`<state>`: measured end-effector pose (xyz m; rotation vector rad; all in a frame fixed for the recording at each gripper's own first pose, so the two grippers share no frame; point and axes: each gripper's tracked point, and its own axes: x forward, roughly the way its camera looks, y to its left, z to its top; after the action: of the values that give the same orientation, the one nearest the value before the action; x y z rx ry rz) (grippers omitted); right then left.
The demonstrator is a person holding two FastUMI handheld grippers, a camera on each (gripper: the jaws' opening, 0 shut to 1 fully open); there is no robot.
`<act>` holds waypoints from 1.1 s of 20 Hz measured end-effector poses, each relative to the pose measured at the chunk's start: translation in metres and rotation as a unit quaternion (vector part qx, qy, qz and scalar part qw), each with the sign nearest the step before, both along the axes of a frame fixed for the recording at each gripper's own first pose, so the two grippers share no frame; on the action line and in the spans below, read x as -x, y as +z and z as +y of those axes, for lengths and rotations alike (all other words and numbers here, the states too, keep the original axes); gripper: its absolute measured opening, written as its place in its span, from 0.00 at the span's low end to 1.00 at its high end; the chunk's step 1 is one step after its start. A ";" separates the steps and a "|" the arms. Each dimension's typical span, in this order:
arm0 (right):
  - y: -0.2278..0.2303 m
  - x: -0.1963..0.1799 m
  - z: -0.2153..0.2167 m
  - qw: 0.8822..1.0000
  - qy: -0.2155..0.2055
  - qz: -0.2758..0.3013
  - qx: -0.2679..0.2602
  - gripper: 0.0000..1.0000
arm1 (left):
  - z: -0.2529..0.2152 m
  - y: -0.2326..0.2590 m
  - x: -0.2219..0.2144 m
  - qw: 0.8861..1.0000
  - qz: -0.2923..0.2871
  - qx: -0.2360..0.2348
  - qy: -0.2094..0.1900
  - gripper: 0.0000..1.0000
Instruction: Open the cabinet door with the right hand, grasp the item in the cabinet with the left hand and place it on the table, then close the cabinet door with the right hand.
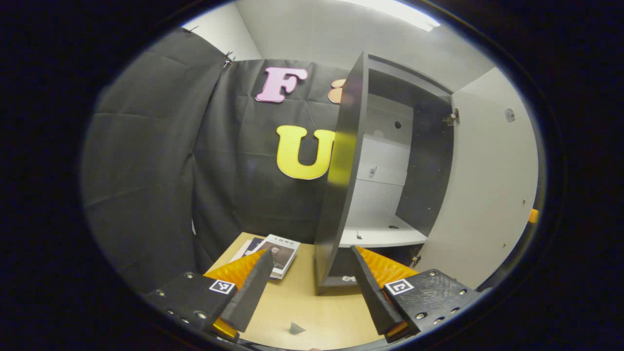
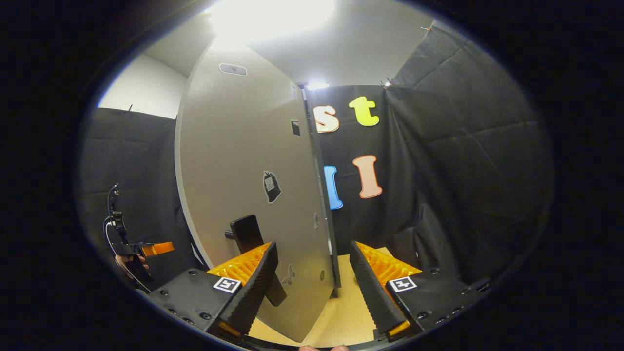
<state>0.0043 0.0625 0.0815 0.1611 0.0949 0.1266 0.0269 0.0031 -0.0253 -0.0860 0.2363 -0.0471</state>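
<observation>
My left claw is spread, nothing between the fingers. Cabinet ahead and slightly right of it, door swung wide to the right. Book lies on the table just ahead-left of the left finger. My right claw is spread too; door edge sits ahead between its fingers, handle behind the left finger, not pinched.

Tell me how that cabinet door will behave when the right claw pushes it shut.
The cabinet door looks like a flat rigid panel, so it should swing without flexing. A hinge at its top suggests a smooth arc toward the cabinet. Its handle gives the right claw a firm contact point.
</observation>
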 end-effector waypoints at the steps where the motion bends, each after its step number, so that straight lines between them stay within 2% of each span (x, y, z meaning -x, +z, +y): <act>1: 0.000 -0.002 0.012 1.000 0.009 -0.001 0.000 0.90 | 0.008 -0.003 -0.002 1.000 0.001 -0.003 0.006 0.93; 2: 0.001 -0.006 0.022 1.000 0.017 -0.004 -0.001 0.90 | 0.014 -0.007 -0.002 1.000 0.004 -0.006 0.009 0.93; 3: 0.001 -0.008 0.031 1.000 0.023 -0.005 -0.001 0.94 | 0.020 -0.011 -0.003 1.000 0.008 -0.009 0.012 0.93; 4: 0.001 -0.011 0.040 1.000 0.028 -0.006 -0.003 0.90 | 0.025 -0.013 -0.004 1.000 0.011 -0.011 0.014 0.95; 10: -0.004 -0.037 0.106 0.997 0.069 -0.011 -0.024 0.90 | 0.060 -0.012 -0.008 0.999 0.005 -0.019 0.026 0.93; 11: -0.005 -0.045 0.116 0.997 0.079 -0.012 -0.022 0.94 | 0.065 -0.015 -0.008 0.999 0.005 -0.020 0.027 0.93; 12: -0.007 -0.054 0.127 0.996 0.086 -0.014 -0.016 0.90 | 0.069 -0.017 -0.009 0.999 0.006 -0.020 0.027 0.93; 14: -0.005 -0.070 0.142 0.996 0.086 -0.027 0.006 0.90 | 0.079 -0.017 -0.011 1.000 0.005 -0.018 0.025 0.95; 15: -0.005 -0.076 0.154 0.995 0.091 -0.030 0.013 0.99 | 0.082 -0.016 -0.011 1.000 0.005 -0.017 0.023 0.95; 16: -0.004 -0.083 0.164 0.995 0.095 -0.034 0.014 0.90 | 0.086 -0.015 -0.012 1.000 0.004 -0.019 0.023 0.95; 17: -0.004 -0.087 0.173 0.994 0.103 -0.038 0.012 0.90 | 0.088 -0.015 -0.013 1.000 0.003 -0.022 0.022 0.93; 18: -0.004 -0.092 0.182 0.993 0.108 -0.039 0.010 0.95 | 0.089 -0.015 -0.014 0.999 0.003 -0.025 0.021 0.93; 19: -0.004 -0.098 0.184 0.994 0.106 -0.037 0.010 0.91 | 0.090 -0.012 -0.012 0.999 0.001 -0.027 0.022 0.96; 20: -0.006 -0.101 0.184 0.994 0.104 -0.031 0.008 0.94 | 0.089 -0.007 -0.011 0.999 -0.004 -0.028 0.022 0.93; 21: -0.007 -0.104 0.184 0.994 0.103 -0.025 0.002 0.90 | 0.084 -0.003 -0.011 0.999 -0.008 -0.029 0.017 0.96; 22: -0.008 -0.108 0.180 0.995 0.100 -0.022 -0.004 0.90 | 0.078 0.000 -0.011 0.999 -0.014 -0.029 0.010 0.93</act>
<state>0.1122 0.2423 0.0737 0.1568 0.0665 0.3307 0.0381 0.0810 -0.0250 -0.0301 0.2089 -0.0206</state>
